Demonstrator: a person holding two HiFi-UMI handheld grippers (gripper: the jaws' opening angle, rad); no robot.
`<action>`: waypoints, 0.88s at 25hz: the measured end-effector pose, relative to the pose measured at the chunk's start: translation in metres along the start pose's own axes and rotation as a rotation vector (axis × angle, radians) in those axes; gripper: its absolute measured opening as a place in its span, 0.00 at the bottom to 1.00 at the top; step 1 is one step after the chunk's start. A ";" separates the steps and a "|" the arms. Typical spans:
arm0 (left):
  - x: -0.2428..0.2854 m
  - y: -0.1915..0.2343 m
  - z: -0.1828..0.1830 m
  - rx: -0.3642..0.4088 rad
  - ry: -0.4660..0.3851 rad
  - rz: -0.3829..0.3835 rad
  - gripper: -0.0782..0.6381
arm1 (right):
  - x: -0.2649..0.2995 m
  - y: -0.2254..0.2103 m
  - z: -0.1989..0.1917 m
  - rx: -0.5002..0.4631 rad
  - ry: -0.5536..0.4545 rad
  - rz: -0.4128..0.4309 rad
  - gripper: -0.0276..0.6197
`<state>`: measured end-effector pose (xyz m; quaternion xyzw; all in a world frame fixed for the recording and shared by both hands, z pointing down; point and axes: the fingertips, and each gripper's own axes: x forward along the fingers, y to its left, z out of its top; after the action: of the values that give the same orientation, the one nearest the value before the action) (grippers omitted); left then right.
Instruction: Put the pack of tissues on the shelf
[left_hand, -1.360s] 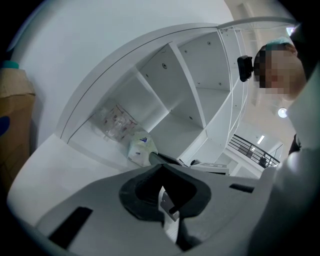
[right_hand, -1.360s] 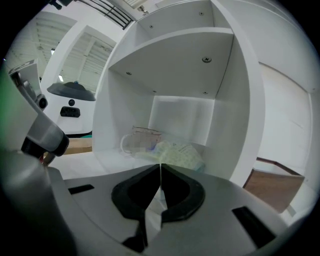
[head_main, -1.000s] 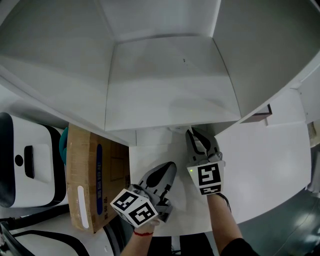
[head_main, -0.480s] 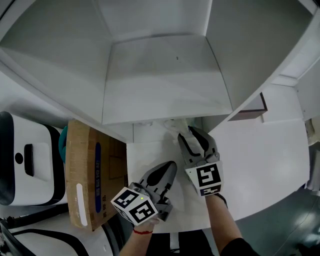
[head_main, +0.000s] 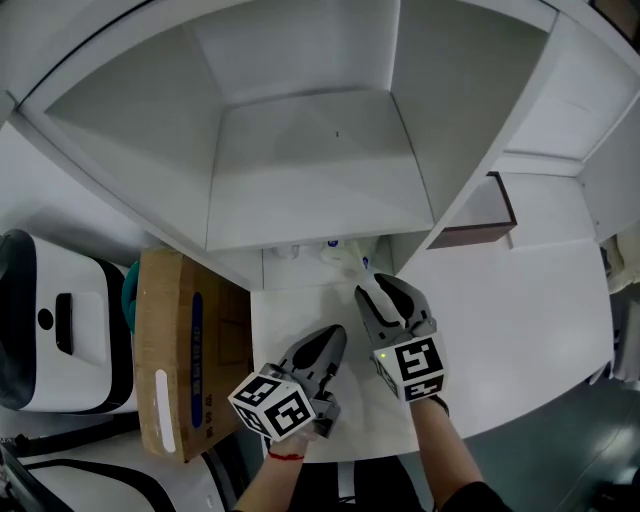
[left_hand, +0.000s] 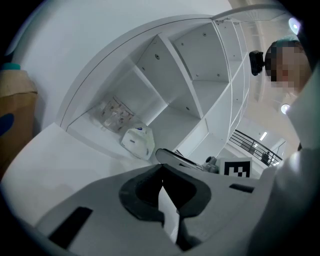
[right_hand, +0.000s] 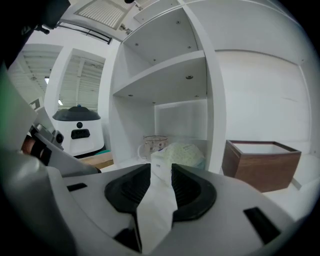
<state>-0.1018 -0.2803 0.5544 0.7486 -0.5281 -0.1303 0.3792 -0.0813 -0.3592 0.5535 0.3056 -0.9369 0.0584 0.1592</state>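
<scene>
facing a white shelf (head_main: 310, 190); passing a cardboard box (head_main: 180, 350) at left, blue stripe on it, print too small for reading, and an open-topped wooden box (head_main: 480, 215) at right; finding the pack of tissues (head_main: 345, 258) lying in the lowest compartment beside a glass cup (right_hand: 155, 142); opening the right gripper (head_main: 372, 288), pads off the pack just ahead; holding the left gripper (head_main: 335, 335) pressed together, empty
</scene>
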 end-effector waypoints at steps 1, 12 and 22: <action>0.000 -0.001 0.000 0.009 0.002 0.004 0.12 | -0.004 0.001 0.000 0.005 0.000 0.009 0.24; 0.002 -0.028 0.017 0.143 -0.015 0.030 0.12 | -0.041 0.022 0.019 0.071 0.004 0.112 0.07; -0.005 -0.060 0.029 0.247 -0.011 0.032 0.12 | -0.080 0.044 0.048 0.057 -0.017 0.208 0.06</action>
<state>-0.0800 -0.2787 0.4915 0.7803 -0.5540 -0.0626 0.2832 -0.0589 -0.2891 0.4809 0.2118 -0.9628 0.0989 0.1357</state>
